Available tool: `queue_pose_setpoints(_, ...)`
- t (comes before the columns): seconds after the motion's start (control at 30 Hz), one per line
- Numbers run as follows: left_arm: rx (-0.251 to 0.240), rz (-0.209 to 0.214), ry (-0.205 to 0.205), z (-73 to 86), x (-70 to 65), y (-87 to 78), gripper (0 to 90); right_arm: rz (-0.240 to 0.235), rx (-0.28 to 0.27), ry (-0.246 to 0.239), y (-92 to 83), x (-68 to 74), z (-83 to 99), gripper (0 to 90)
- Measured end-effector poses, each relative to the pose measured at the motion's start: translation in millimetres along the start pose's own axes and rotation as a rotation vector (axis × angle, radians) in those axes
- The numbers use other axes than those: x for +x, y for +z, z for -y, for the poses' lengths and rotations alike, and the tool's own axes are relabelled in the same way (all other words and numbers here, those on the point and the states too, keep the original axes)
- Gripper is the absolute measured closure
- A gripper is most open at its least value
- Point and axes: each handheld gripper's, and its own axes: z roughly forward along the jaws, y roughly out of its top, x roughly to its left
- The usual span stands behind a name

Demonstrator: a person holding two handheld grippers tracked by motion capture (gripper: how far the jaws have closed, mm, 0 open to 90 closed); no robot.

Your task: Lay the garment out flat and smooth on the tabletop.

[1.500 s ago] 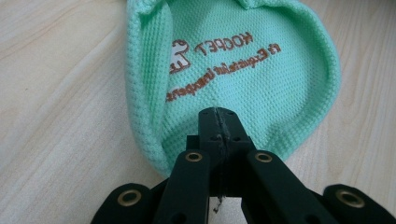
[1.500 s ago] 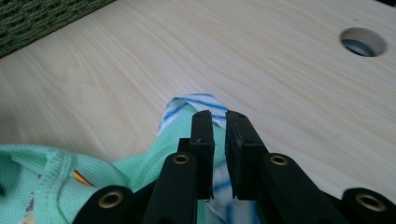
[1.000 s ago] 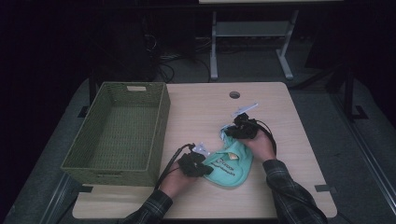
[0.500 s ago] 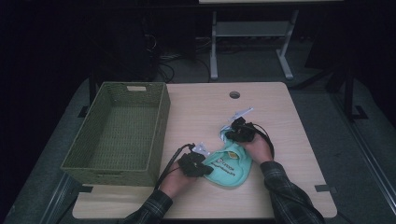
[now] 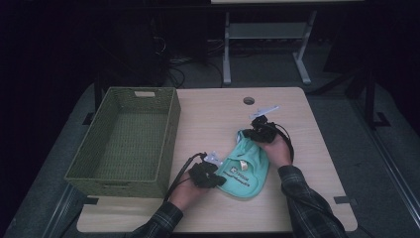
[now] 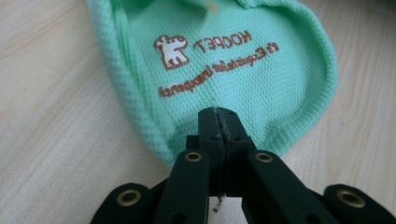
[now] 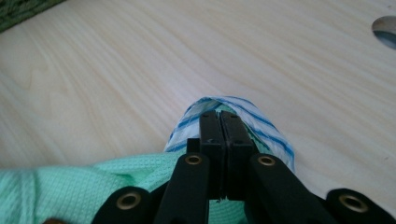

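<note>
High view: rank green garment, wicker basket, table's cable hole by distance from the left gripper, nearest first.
From the left gripper:
1. Green garment, pinched in its jaws, just to its right.
2. Wicker basket, to its left, near wall close by.
3. Cable hole, far edge of the table, beyond the garment.

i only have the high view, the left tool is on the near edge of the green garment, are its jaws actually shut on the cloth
Observer: Yes. In the left gripper view the left tool has its jaws pressed together on the hem of the green garment.
Operator: and the right one
Observer: The right tool is shut on a blue and white striped trim at the garment's far end.
Operator: any print on it
Observer: Brown lettering with a small animal logo, upside down in the left gripper view.
</note>
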Motion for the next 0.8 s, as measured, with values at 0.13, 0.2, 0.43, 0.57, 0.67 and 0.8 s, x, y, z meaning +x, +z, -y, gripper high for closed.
queue_pose_setpoints(0.13, 0.008, -0.003, 0.012, -0.2, 0.1, -0.4, 88.9, 0.003, -0.022, 0.021, 4.0, -4.8, -5.6, 88.9)
queue_pose_setpoints(0.2, 0.010, -0.005, 0.014, -0.3, -0.1, -0.5, 88.9, -0.010, -0.030, 0.046, 7.3, -5.4, -8.7, 88.8)
queue_pose_setpoints(0.43, 0.011, -0.009, 0.019, -0.4, -1.3, -0.5, 89.0, 0.029, -0.056, 0.085, 15.1, -11.6, -15.2, 89.8)
queue_pose_setpoints(0.57, 0.009, -0.009, 0.021, -0.6, -1.0, -0.3, 88.8, 0.032, -0.053, 0.088, 18.5, -12.7, -18.5, 89.7)
queue_pose_setpoints(0.67, -0.001, -0.003, 0.012, -1.0, -1.6, 0.4, 85.9, 0.020, -0.070, 0.066, 19.4, -9.8, -19.2, 87.4)
queue_pose_setpoints(0.8, 0.000, -0.029, 0.011, -3.5, -2.5, 0.6, 80.9, 0.006, -0.090, 0.069, 12.7, -9.8, -18.7, 82.9)
